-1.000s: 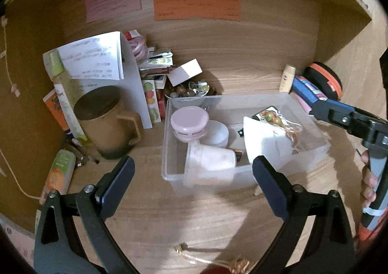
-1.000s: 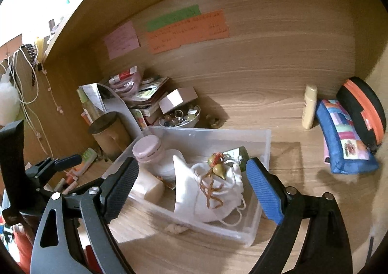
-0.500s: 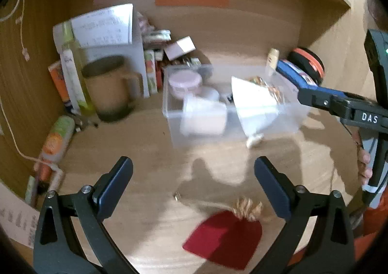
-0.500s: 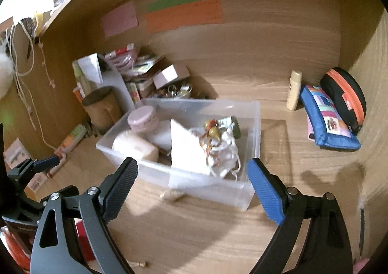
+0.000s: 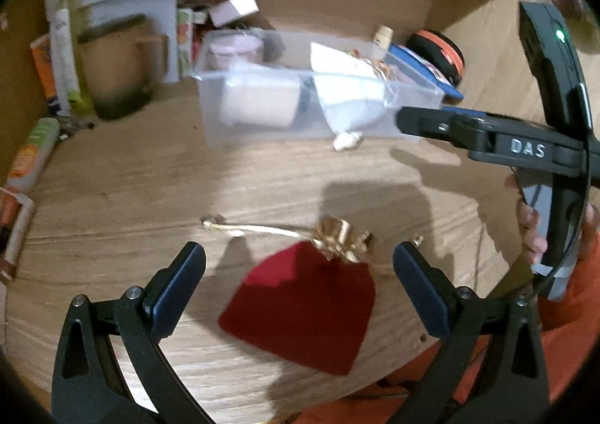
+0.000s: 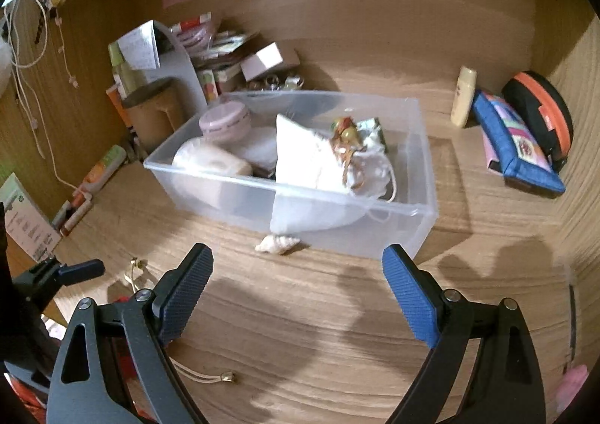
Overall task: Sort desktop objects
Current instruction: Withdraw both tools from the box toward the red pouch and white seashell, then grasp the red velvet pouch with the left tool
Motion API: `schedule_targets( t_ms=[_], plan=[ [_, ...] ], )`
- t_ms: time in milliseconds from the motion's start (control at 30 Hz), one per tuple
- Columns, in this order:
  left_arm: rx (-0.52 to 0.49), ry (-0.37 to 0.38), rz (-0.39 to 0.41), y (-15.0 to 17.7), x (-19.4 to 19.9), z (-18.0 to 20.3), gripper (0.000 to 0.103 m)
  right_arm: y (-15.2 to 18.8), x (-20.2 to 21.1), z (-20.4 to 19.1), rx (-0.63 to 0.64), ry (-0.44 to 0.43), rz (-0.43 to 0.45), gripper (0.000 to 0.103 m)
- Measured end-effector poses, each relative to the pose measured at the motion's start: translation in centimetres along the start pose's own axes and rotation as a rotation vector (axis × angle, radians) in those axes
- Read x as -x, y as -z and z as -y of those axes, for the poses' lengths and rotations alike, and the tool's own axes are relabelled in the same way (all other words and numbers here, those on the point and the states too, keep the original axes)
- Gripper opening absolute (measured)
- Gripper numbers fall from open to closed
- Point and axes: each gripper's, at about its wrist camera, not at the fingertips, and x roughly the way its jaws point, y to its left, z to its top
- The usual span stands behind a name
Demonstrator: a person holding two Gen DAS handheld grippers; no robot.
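The left gripper is hovering spread wide, released, around the red pouch at 6 o'clock – seemingly lining up a grab for the clear bin at 12 – while the right gripper is waiting released, empty.

Both wrist cameras are looking forward and down over the table toward the back wall, the left one sitting close above the red pouch, the right one facing the clear bin that both are sharing.
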Motion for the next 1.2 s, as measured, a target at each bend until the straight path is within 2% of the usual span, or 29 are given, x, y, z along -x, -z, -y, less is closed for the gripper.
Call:
schedule_targets(
  t_ms=[267, 400, 500, 633, 800, 900, 1133, 1200],
  plan=[
    [-0.083, -0.008, -0.03, 0.5, -1.5, 1.8, 0.101, 0.5, -1.9, -1.2, 0.029, 0.002, -0.063, 0.091],
    [-0.102, -0.029, -0.027, 0.7, -1.7, 1.9, 0.081, 0.6, -2.0, -1.5, 0.034, 0.001, -0.066, 0.091],
    [-0.096, -0.027, -0.014, 0.8, -1.4, 1.6, 0.071, 0.6, -2.1, -1.6, 0.037, 0.003, -0.066, 0.091],
    [-0.084, -0.03, 0.003, 1.0, -1.1, 1.3, 0.066, 0.6, -2.9, -1.8, 0.033, -0.006, -0.081, 0.091],
    [-0.082, -0.02, 0.02, 1.2, -0.5, 1.0, 0.049, 0.6, -4.0, -2.6, 0.048, 0.001, -0.083, 0.089],
    [-0.075, -0.019, 0.037, 1.1, 0.0, 0.7, 0.041, 0.5, -4.6, -3.4, 0.082, 0.02, -0.089, 0.088],
    [-0.017, -0.031, 0.084, 0.7, 1.1, -1.0, 0.034, 0.1, -6.2, -3.5, 0.053, -0.012, -0.14, 0.065],
    [0.018, -0.03, 0.112, 0.5, 1.9, -1.9, 0.032, 0.1, -6.7, -3.3, 0.031, -0.016, -0.156, 0.062]
  ],
)
